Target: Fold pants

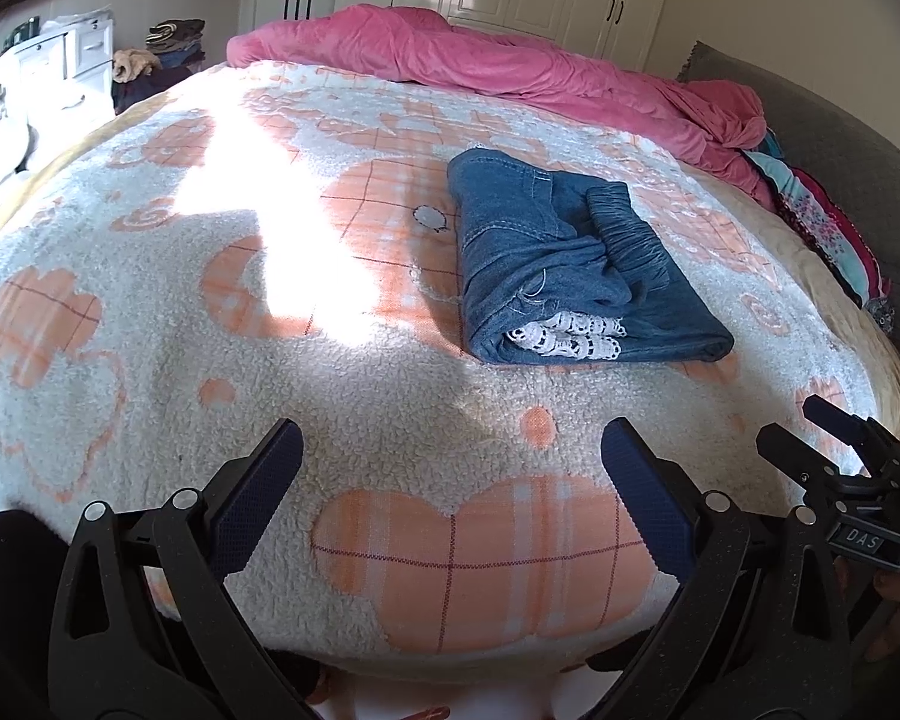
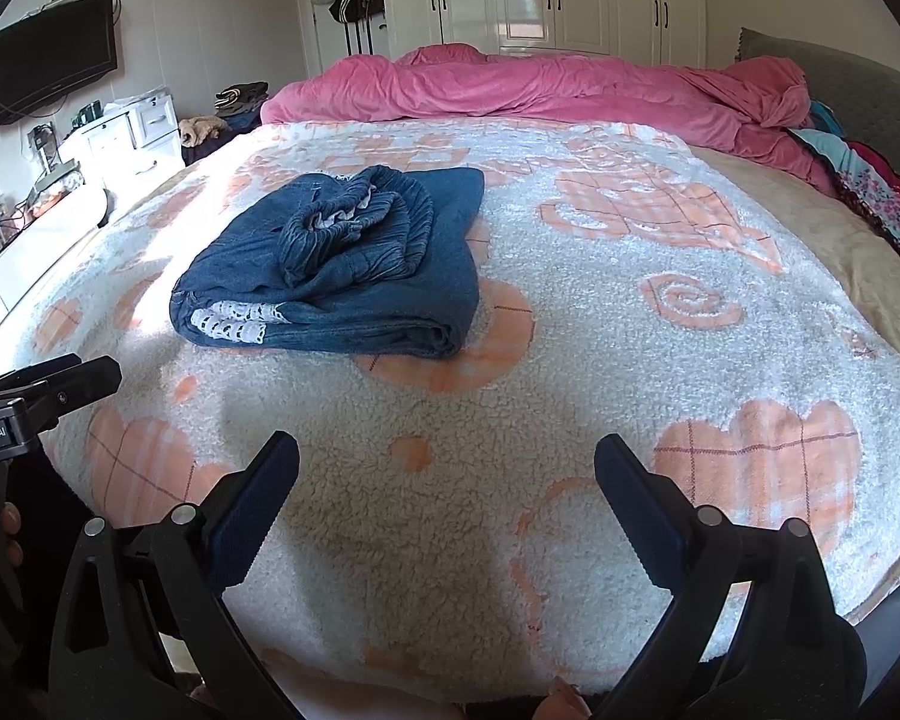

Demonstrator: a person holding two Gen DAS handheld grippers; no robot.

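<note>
Both grippers' fingers (image 1: 258,480) (image 2: 624,480) released near the blanket (image 1: 150,408) edge, folded pants (image 1: 570,264) well apart.

Folded pants (image 1: 576,264) and pink quilt (image 1: 480,60) on bed (image 1: 150,360).

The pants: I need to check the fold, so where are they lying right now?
The pants lie folded on the white-and-orange blanket, mid-bed, short of the pink duvet; right of centre in the left wrist view, left of centre in the right wrist view.

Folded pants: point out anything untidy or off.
The denim pants lie folded on the blanket, but the elastic waistband is bunched in a rumpled heap on top, and white lace trim pokes out at the near fold. Both grippers are open, clear of them.
</note>
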